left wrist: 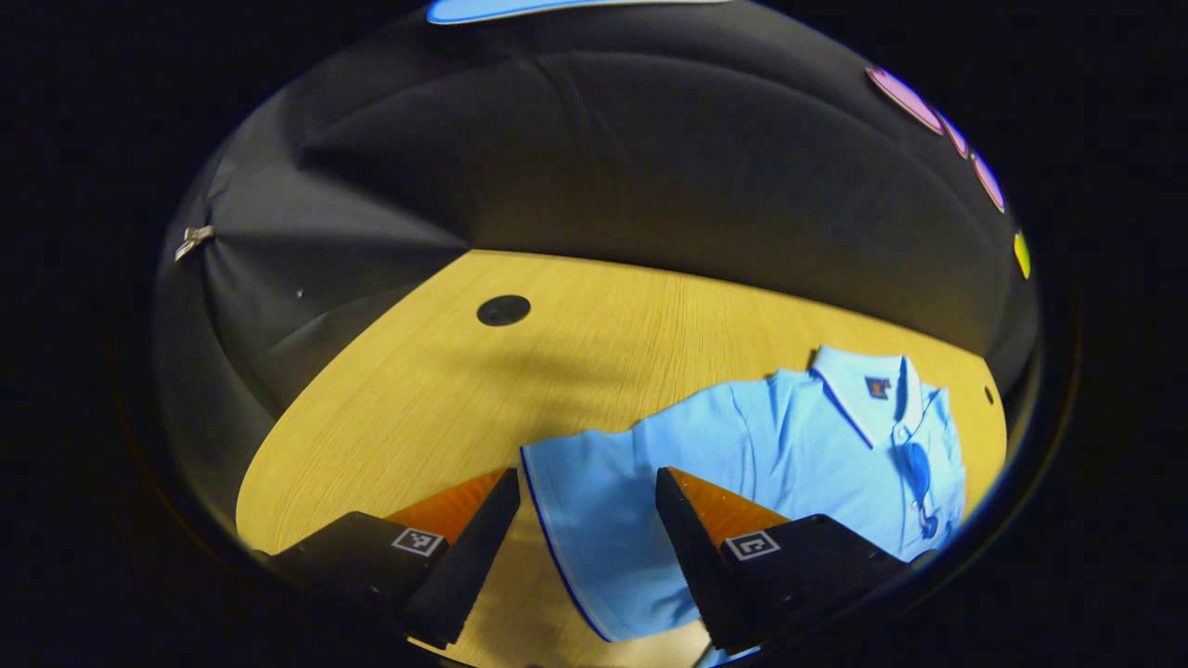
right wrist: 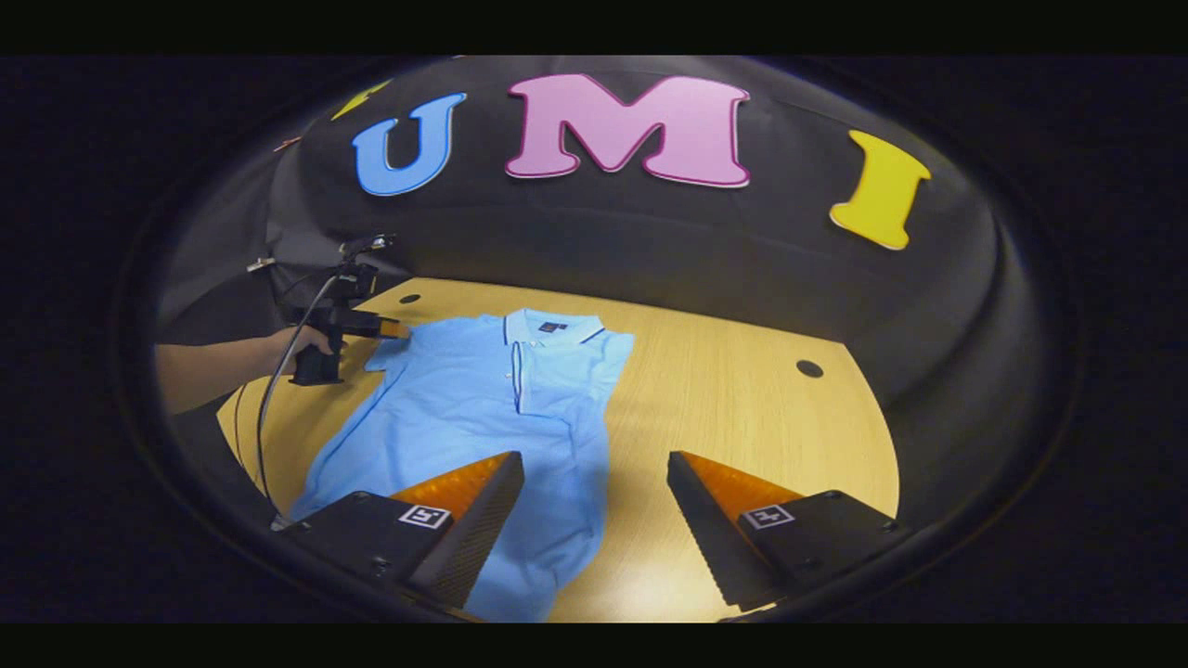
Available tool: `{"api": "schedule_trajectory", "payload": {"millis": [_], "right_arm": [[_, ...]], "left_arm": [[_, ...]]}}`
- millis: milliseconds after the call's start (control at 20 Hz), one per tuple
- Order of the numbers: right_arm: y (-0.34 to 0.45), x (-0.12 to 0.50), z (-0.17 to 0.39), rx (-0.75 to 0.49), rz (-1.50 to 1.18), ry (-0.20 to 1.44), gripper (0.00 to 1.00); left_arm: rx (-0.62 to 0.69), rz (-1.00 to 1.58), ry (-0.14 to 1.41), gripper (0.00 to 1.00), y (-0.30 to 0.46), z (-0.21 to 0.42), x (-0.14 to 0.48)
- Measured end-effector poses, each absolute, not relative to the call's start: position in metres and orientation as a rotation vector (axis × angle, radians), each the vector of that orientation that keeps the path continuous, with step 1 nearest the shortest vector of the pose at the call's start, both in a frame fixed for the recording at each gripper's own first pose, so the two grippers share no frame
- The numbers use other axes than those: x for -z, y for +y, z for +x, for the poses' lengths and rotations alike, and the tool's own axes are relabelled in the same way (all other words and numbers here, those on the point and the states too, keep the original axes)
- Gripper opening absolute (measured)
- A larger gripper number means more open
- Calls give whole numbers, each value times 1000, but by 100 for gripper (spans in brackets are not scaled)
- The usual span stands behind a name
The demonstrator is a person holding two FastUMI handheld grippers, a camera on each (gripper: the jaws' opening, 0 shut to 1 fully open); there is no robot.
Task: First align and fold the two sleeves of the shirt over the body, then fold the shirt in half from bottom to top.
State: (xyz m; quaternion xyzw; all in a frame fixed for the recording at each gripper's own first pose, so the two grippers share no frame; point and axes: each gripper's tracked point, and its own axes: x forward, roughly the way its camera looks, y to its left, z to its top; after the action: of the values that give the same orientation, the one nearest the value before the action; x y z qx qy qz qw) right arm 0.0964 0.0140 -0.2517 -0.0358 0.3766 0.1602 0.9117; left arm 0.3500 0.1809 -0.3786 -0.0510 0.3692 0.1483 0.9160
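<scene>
We're looking at a light wooden table (left wrist: 650, 325) with a fine straight grain and a curved edge. It has a round black grommet hole (left wrist: 503, 310) near the back. Black cloth (left wrist: 603, 158) hangs behind it as the booth wall, creased and folded, with a small metal clip (left wrist: 193, 240) pinching it. Lighting's warm and dims toward the edges.

We can read no lettering here: the small dark neck label (right wrist: 553, 326) inside the collar of the light blue polo shirt (right wrist: 464, 408) is too tiny to make out.
</scene>
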Motion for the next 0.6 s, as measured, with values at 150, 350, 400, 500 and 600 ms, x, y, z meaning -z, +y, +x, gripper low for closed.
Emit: {"api": "schedule_trajectory", "payload": {"millis": [150, 350, 400, 500, 600], "right_arm": [[2, 265, 84, -290, -41, 820, 98], [-1, 273, 73, -260, -2, 850, 98], [2, 275, 71, -262, 11, 858, 98], [3, 275, 64, -261, 30, 868, 99], [2, 273, 58, -255, 33, 872, 98]], "left_arm": [[-270, -93, 758, 90, 176, 355, 379], [-233, -89, 761, 59, 170, 357, 379], [-225, -100, 758, 46, 166, 358, 378], [-224, -101, 753, 19, 162, 359, 378], [-227, -81, 759, 7, 161, 358, 377]]}}
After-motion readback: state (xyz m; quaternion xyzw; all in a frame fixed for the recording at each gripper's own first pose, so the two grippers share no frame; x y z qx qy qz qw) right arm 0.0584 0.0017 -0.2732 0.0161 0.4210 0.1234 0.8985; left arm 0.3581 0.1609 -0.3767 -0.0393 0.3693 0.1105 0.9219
